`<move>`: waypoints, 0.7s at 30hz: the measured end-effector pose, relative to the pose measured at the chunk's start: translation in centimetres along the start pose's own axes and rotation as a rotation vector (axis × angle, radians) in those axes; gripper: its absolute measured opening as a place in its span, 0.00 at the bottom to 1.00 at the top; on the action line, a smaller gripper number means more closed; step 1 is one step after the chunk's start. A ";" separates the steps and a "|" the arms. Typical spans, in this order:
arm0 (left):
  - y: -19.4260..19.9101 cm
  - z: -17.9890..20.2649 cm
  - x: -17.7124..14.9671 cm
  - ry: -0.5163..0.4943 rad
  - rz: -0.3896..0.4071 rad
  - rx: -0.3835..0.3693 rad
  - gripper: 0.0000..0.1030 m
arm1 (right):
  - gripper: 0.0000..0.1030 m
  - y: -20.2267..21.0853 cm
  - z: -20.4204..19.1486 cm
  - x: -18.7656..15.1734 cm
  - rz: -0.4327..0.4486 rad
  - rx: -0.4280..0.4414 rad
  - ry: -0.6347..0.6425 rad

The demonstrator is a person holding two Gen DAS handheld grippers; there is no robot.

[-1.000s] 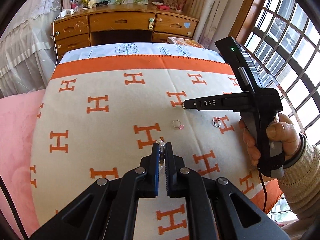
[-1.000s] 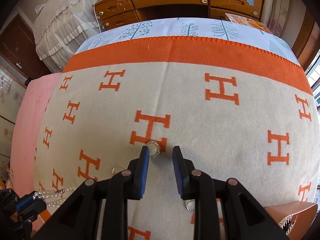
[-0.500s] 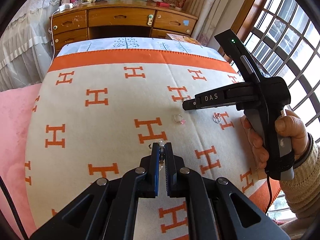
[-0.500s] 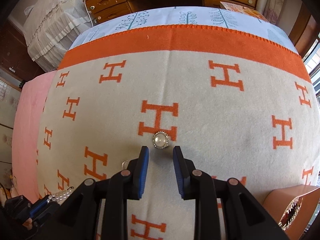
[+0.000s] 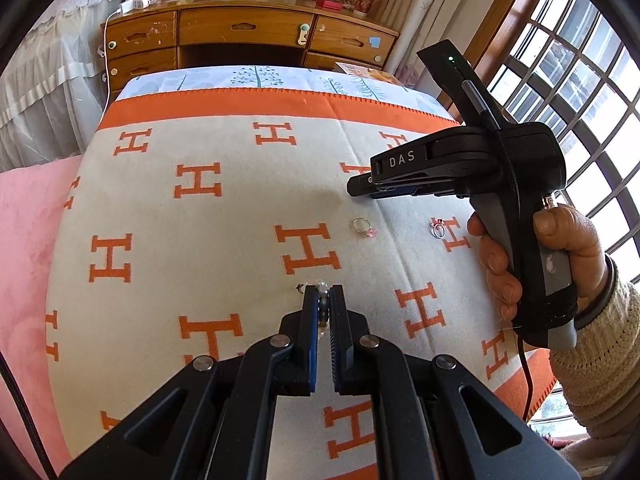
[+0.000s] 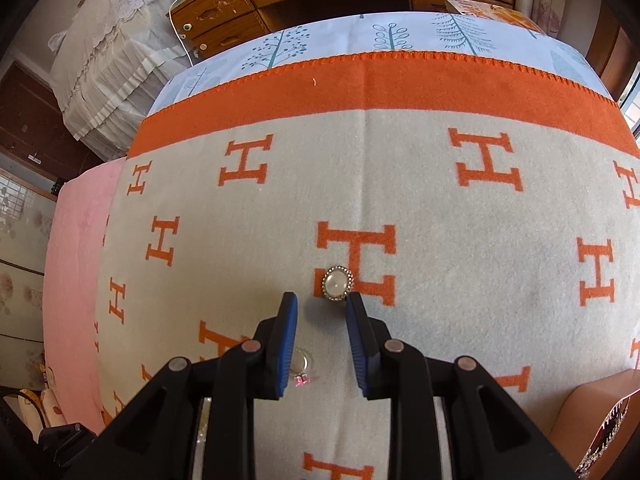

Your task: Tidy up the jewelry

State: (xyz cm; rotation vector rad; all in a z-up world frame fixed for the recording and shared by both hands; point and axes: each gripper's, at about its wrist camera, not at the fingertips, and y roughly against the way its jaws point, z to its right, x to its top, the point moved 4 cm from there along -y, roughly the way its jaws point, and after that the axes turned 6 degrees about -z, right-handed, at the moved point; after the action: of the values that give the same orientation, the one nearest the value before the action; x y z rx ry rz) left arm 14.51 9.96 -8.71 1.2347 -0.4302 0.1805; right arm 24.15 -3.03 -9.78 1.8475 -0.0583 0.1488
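My left gripper [image 5: 322, 294] is shut on a pearl bracelet [image 5: 320, 285], a few beads showing between its tips, above the cream blanket [image 5: 200, 240] with orange H marks. My right gripper [image 6: 321, 305] is open and empty; in the left wrist view it [image 5: 360, 186] hovers at the right. A round white-stone ring [image 6: 338, 283] lies on the blanket just beyond its tips, nearer the right finger. A thin ring with a pink stone [image 5: 363, 227] lies on the blanket, below the right gripper's fingers [image 6: 301, 366]. A ring with a red stone [image 5: 438, 229] lies further right.
A brown jewelry box [image 6: 592, 428] sits at the blanket's right edge. A wooden desk with drawers [image 5: 248, 40] stands beyond the bed. A pink cover [image 5: 28, 240] lies to the left. A window [image 5: 580, 80] is on the right.
My right gripper rose and drew back, so the white-stone ring, first between its fingertips, now lies just beyond them. My left gripper stayed shut on the pearls and lifted slightly.
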 end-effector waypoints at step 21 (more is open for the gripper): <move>-0.1 -0.4 -0.1 -0.005 -0.006 -0.008 0.03 | 0.24 -0.2 -1.1 2.4 0.035 -0.081 0.484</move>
State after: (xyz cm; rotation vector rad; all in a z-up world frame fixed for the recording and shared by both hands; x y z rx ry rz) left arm 14.54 10.32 -8.92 1.2285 -0.4312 0.1707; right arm 26.45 -1.88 -9.34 1.6861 0.2371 0.6036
